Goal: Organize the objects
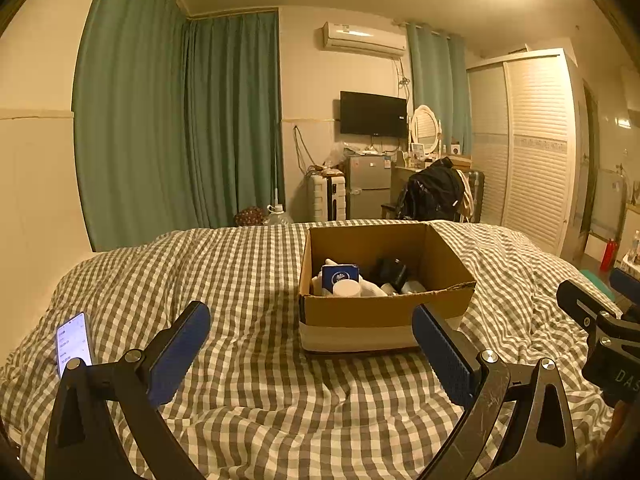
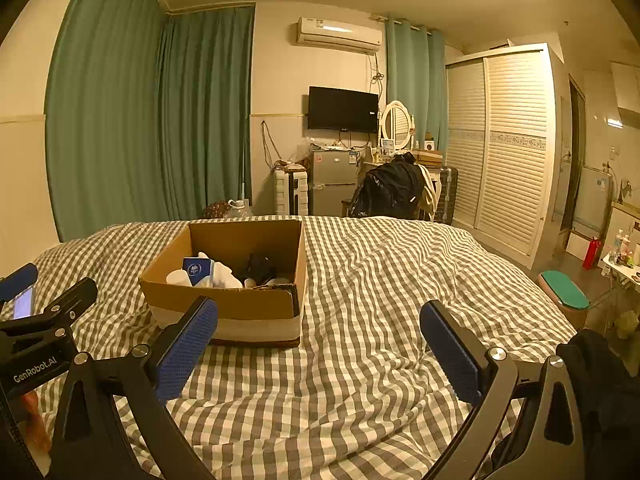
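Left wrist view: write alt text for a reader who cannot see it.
An open cardboard box holding a blue packet, white items and dark items sits on a gingham bedspread. The empty left gripper spreads wide before it, with a lit phone at left.

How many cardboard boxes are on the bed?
1. The cardboard box sits open on the checked bed cover, ahead of both grippers, with items inside. No other box shows.

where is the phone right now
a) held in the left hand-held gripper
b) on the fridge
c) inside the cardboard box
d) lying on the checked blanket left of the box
d: the phone lies lit on the checked blanket, well left of the cardboard box, and both hand-held grippers are open and empty.
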Demonstrator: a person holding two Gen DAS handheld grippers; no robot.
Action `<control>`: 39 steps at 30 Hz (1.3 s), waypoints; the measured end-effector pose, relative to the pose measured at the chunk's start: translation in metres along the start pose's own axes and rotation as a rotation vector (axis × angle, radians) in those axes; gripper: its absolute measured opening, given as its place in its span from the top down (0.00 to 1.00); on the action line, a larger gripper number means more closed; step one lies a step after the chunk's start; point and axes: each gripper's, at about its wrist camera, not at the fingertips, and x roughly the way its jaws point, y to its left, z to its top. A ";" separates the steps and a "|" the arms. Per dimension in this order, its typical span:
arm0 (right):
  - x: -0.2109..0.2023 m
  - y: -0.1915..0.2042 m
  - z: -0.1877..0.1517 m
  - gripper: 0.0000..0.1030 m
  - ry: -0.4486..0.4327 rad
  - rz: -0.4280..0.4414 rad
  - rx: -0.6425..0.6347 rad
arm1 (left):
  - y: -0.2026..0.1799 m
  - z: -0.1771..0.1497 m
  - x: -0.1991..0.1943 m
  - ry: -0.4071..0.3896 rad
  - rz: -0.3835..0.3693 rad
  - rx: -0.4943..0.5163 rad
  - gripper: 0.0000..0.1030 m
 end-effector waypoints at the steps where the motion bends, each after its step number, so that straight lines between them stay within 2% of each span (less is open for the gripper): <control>1: 0.000 0.000 -0.001 0.01 -0.001 -0.002 0.000 | 0.000 0.000 0.000 -0.001 0.000 0.000 0.00; 39: 0.001 -0.001 -0.004 0.01 -0.001 -0.009 0.006 | 0.001 -0.001 -0.004 -0.005 0.011 -0.005 0.00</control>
